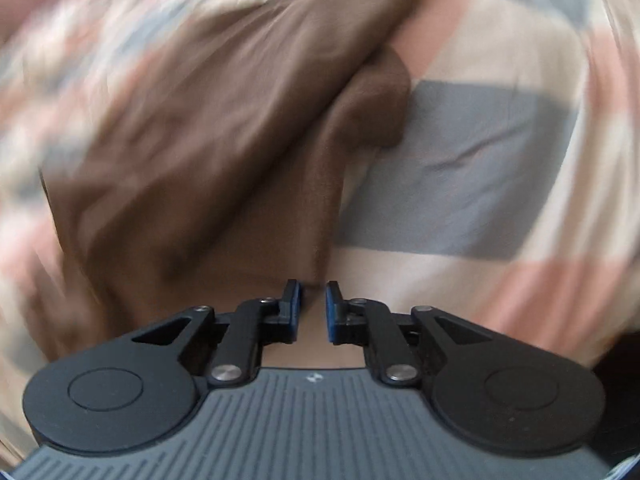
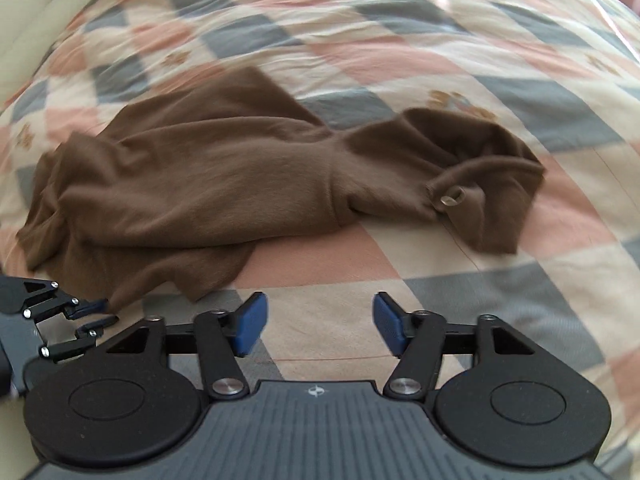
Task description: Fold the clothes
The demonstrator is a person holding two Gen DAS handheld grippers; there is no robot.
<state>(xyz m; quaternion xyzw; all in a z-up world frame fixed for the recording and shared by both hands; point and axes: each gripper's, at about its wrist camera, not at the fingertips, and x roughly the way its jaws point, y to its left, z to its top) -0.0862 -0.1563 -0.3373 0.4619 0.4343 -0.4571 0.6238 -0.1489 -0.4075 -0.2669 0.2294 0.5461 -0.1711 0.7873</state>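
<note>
The left gripper (image 1: 313, 308) is pinching a hem of the brown garment (image 2: 208, 184), its jaws nearly together on the cloth, seemingly to lift that edge. The garment is lying rumpled on the checked quilt (image 2: 520, 264). The right gripper (image 2: 319, 326) is hovering near it, jaws wide apart and holding nothing, likely readying for another edge.

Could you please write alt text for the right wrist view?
A rumpled brown garment lies on a checked pink, grey and cream quilt. The right tool hovers open and empty in front of it, while the left tool reaches the garment's near-left edge.
</note>
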